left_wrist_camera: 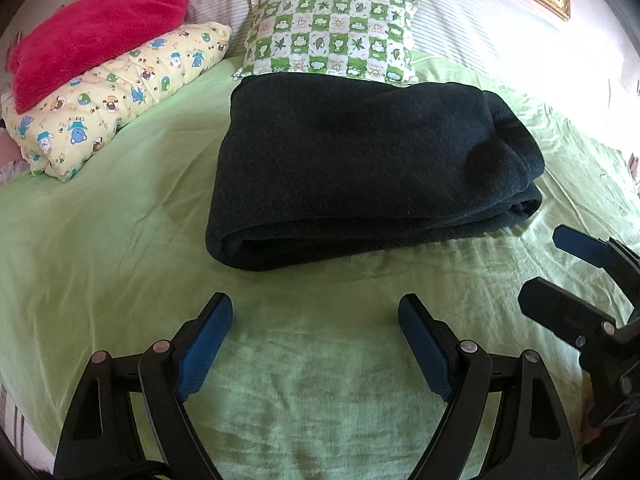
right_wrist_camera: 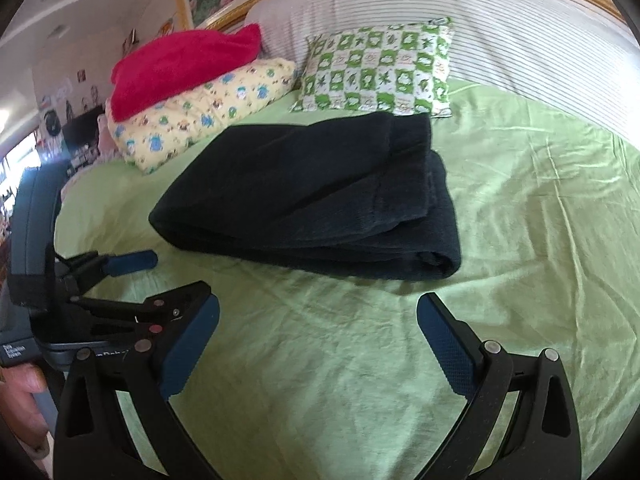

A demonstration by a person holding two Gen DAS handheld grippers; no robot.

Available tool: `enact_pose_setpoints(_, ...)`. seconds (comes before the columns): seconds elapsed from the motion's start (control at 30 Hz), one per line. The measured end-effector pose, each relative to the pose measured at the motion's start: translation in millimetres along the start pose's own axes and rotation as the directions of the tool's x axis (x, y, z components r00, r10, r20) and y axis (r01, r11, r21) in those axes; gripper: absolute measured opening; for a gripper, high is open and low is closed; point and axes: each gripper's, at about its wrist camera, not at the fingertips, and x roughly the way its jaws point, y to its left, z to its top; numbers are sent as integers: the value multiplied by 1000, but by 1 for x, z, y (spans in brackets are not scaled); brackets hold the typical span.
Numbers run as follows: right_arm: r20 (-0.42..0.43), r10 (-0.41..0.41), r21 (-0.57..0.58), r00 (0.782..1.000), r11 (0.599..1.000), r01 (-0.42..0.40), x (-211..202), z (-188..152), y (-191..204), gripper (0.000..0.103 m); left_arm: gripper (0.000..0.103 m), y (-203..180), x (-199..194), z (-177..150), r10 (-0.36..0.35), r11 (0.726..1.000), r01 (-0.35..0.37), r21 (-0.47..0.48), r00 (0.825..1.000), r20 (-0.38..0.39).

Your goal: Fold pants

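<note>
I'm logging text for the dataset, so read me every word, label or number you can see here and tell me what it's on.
"Dob": a partial white print on the left gripper body, cut off by the right gripper.
White label at the body's lower left edge: too small to read.
Yellow cartoon pillow: tiny printed letters, too blurred to read.
Green checked pillow: pictures only.
Folded dark pants: no text visible.
</note>
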Motion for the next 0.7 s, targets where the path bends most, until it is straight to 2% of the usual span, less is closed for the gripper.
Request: enact_pose_setpoints(0.7, -30, 24, -18, 999, 1000, -25, 9, 6, 5, 99, 86, 1, 0, 2, 9, 1000, -9, 6, 1000, -13)
